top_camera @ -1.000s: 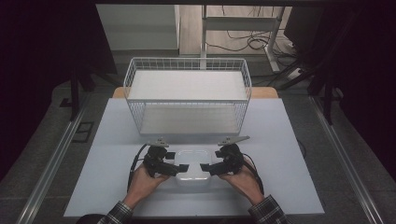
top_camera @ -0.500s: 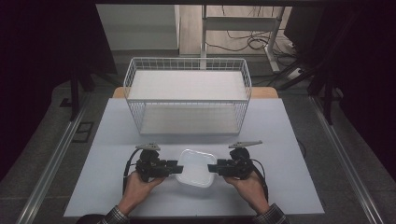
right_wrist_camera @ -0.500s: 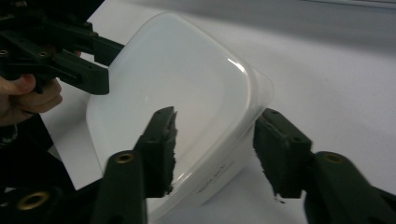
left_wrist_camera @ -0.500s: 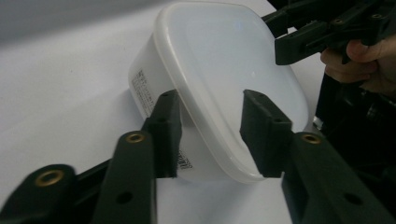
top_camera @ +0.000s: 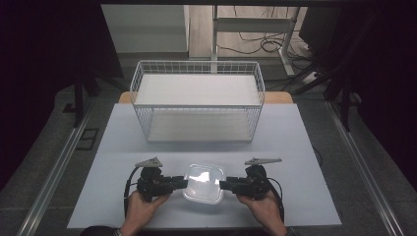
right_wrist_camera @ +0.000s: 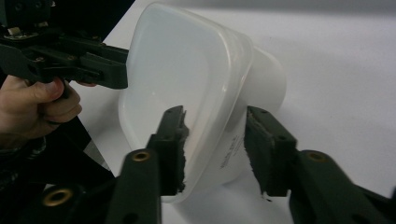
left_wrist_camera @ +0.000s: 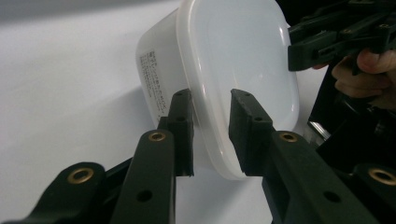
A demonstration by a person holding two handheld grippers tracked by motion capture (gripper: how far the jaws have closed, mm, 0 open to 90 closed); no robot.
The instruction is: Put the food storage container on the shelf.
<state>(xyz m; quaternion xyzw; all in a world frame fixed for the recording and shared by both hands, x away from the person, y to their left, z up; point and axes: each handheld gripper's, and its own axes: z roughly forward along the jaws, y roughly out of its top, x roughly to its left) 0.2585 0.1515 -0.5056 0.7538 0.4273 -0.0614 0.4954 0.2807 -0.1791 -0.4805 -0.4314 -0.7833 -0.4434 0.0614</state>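
While straddling opposite edges of the white lidded container (top_camera: 202, 183), low and centre in the high view on the pale table (top_camera: 300, 147), close neither pair of jaws in haste. Left gripper (top_camera: 184, 182) at the container's left edge, jaws parted to a middling width, one over the lid and one beside the wall, with a gap showing on each side in the left gripper view. Right gripper (top_camera: 222, 185) likewise at the right edge, spread about the rim and holding nothing yet. Probably a two-sided grasp ahead of a lift, perhaps toward the wire basket (top_camera: 196, 98) in the upper middle of the frame. Slide each pair deeper, so that the pads bite past the lip and not on its thin edge. Squeeze both together and evenly; otherwise expect a slippery, light tub to skate sideways. Hold level while lifting, lest the lid pop.
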